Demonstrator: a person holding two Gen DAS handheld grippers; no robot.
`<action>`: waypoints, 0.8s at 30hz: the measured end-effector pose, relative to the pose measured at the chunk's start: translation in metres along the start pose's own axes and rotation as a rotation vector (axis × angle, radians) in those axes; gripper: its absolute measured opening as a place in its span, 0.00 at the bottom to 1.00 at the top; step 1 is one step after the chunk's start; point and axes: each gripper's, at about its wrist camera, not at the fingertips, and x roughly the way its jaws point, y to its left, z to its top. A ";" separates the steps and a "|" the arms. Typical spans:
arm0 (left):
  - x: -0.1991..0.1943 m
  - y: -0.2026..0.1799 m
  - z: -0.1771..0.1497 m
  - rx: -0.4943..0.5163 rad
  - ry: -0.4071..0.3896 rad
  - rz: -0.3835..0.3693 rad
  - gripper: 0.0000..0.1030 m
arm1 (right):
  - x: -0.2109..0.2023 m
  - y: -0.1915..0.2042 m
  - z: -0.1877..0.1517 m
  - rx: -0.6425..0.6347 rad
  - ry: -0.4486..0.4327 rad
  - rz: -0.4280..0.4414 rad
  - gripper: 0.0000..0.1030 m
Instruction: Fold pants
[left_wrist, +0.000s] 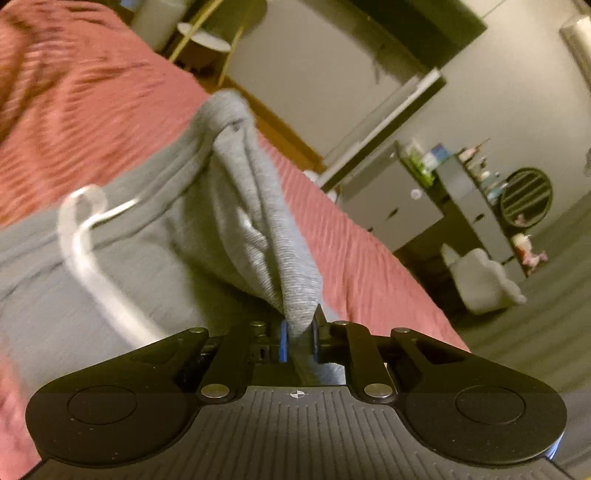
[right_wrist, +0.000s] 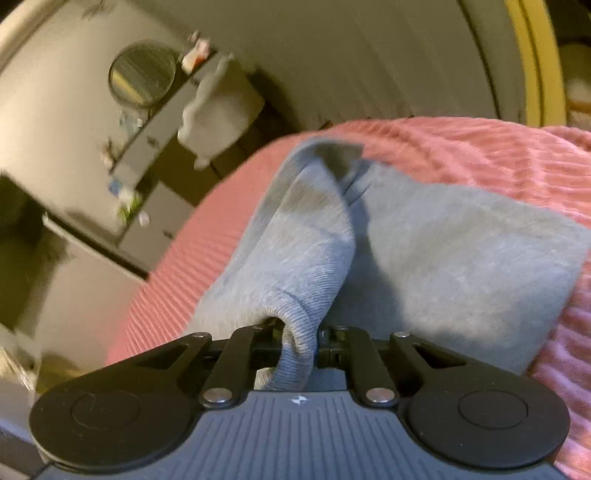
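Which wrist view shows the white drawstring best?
The left wrist view: the drawstring loops across the grey pants near the waistband, though blurred. The right wrist view shows no drawstring, only grey fabric on the pink bedspread.

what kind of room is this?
Likely a bedroom: grey pants lie on a bed with a pink ribbed bedspread, and a grey dresser cluttered with small items stands along the wall.

I'm looking into a home bedroom: a bed under a ribbed pink bedspread (left_wrist: 92, 110), grey drawer units (left_wrist: 391, 206), cluttered shelves (left_wrist: 480, 173).
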 end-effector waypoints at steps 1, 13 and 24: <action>-0.011 0.007 -0.012 -0.001 -0.004 0.006 0.14 | -0.005 -0.006 0.002 0.010 -0.011 -0.011 0.10; -0.020 0.075 -0.042 -0.094 0.020 0.167 0.45 | -0.006 -0.026 -0.010 0.031 0.049 -0.136 0.15; -0.039 0.093 -0.042 -0.139 -0.009 0.083 0.13 | -0.024 -0.010 -0.004 -0.018 -0.032 -0.078 0.09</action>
